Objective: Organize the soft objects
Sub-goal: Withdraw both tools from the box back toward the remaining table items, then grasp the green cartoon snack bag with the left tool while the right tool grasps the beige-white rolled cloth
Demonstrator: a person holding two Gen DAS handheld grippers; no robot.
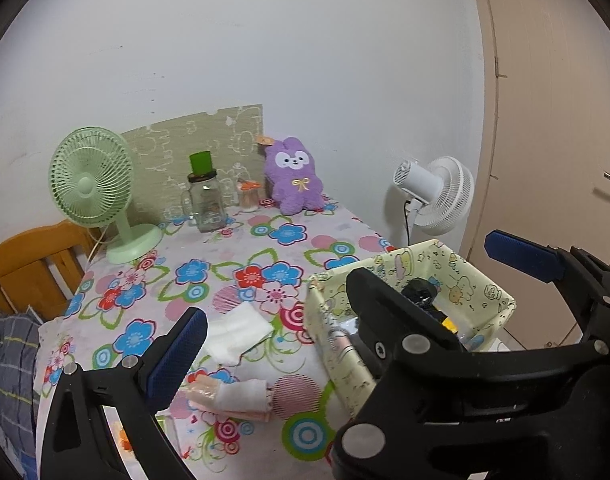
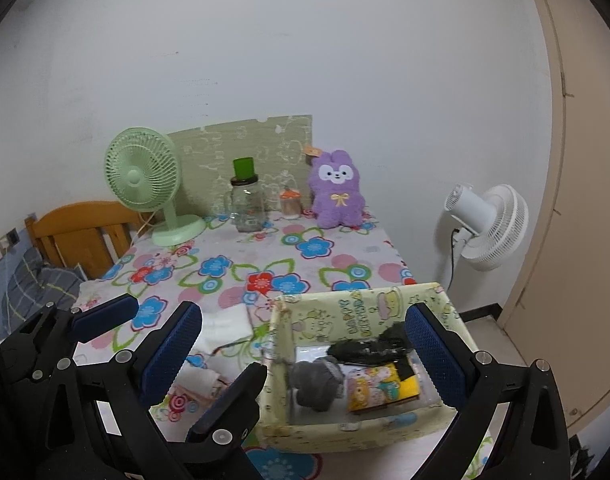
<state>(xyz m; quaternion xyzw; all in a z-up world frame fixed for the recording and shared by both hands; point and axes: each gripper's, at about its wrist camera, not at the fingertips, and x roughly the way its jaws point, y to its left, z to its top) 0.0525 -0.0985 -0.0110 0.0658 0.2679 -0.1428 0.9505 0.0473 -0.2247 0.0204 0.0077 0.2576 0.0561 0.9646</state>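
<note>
Two tools, left tool (image 1: 345, 292) and right tool (image 2: 305, 348), gape empty; two socks (image 1: 241, 330) beside one box (image 2: 369, 436).

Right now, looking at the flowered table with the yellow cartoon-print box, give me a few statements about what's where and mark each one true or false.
1. The purple plush rabbit sits inside the pale yellow cartoon-print fabric box. False: it stands at the back of the table by the wall.
2. Both grippers, left and right, are open and hold nothing. True.
3. The folded white cloth lies on the flowered tablecloth, outside the box. True.
4. The mint green desk fan stands on the floor. False: it stands on the table; the white fan is the one beside the table.
5. A grey soft item lies in the box. True.
</note>
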